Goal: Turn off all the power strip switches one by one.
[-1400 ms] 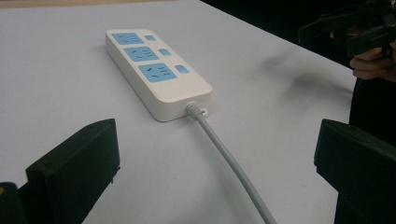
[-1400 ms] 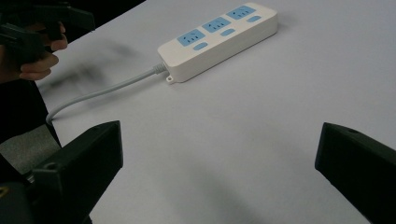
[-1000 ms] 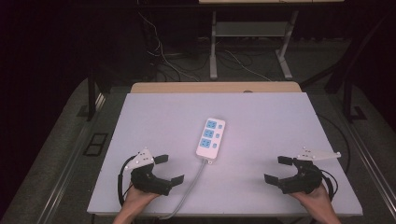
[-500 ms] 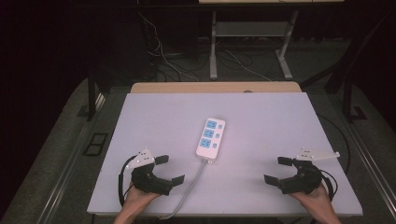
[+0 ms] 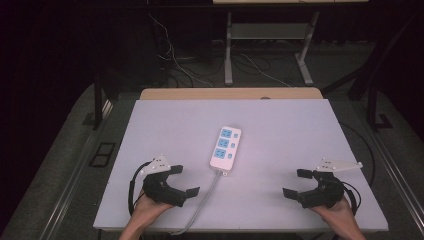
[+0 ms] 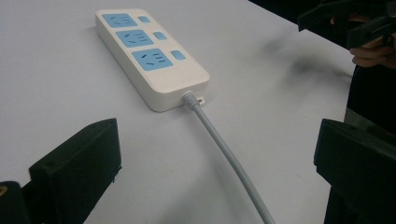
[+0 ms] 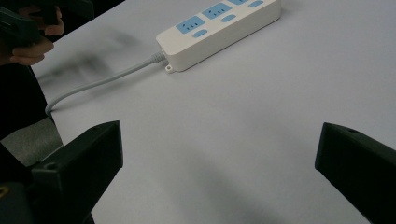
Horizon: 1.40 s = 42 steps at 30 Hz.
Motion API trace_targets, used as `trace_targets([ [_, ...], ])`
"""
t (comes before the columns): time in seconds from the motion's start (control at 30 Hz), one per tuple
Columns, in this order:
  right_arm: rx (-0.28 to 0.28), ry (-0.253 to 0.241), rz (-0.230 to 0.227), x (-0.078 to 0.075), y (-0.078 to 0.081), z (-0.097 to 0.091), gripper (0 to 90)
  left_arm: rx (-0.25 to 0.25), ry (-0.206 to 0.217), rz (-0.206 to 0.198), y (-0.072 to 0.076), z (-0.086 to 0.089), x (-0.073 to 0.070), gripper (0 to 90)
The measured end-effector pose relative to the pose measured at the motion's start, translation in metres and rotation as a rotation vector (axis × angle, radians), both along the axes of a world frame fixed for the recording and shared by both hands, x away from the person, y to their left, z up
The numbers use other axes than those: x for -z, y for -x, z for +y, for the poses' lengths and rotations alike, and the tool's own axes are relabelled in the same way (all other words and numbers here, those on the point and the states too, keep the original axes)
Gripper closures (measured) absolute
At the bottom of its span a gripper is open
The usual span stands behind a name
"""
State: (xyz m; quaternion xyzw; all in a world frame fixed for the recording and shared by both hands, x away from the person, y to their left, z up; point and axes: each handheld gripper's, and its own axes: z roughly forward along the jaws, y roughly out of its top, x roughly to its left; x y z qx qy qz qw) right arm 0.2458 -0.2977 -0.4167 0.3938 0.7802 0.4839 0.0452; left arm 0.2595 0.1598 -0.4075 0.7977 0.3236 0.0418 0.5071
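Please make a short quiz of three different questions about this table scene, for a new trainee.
1. True or false: the left gripper holds the power strip.
2. How many blue sockets does the power strip have?
3. The grey cable leaves the table at: A) the far edge, B) the near edge, C) the right edge.

Key: 1. False; both it and the right gripper are open and empty. 2. Three. 3. B.
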Motion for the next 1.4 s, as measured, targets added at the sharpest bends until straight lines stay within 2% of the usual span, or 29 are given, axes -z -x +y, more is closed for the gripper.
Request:
trace_targets([
  [0.53,0.003,0.0,0.003,0.0,0.0,-0.001,0.8,0.049,-0.034,0.028,-0.019,-0.014,-0.018,0.0],
  [1.4,0.002,0.007,0.002,0.001,0.0,-0.001,0.8,0.119,-0.112,0.035,-0.05,-0.039,-0.04,0.0],
])
